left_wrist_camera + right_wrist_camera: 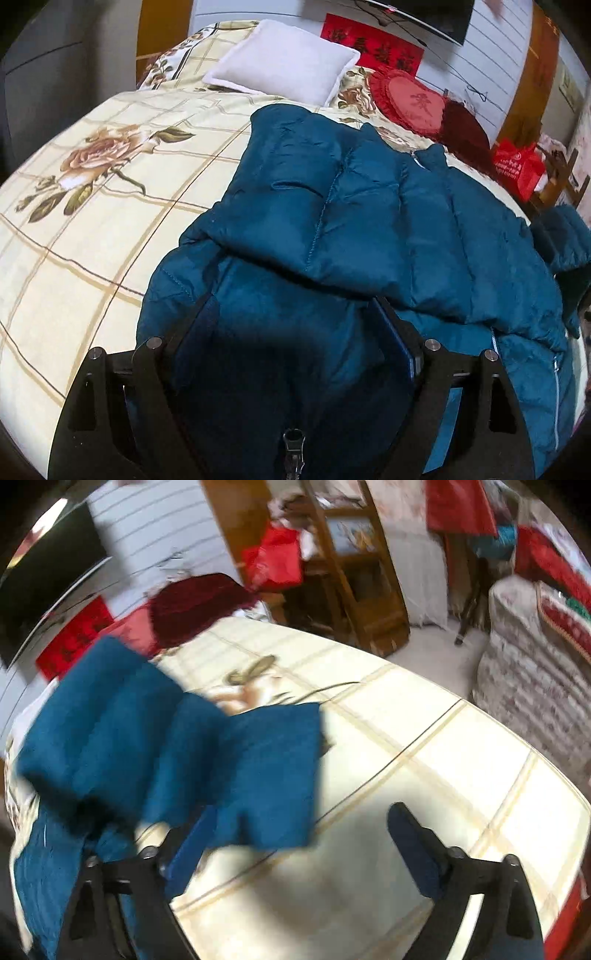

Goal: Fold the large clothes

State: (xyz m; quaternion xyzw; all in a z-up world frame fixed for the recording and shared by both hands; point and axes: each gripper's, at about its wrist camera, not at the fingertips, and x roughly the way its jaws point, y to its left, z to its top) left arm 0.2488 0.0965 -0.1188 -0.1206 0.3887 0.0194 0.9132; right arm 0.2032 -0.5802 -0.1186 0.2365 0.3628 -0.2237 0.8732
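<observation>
A teal padded jacket point(369, 221) lies on the bed point(92, 258), one sleeve folded across its front, the zip running down its right side. My left gripper point(293, 306) is down over the jacket's near hem. Its jaws stand wide, the puffy fabric bulges between them, and both pads still show; a zip pull point(293, 446) sits close to the camera. In the blurred right wrist view, my right gripper point(301, 823) stands open above the bedsheet point(443, 757). The jacket's other sleeve point(166, 746) lies just left of it, its cuff end beside the left finger point(195, 834).
A white pillow point(284, 62), a red heart cushion point(410, 99) and a dark red cushion point(199, 602) lie at the head of the bed. Beyond the bed's right edge stand a wooden shelf point(354, 565), a red bag point(273, 557) and cloth-covered furniture point(535, 672).
</observation>
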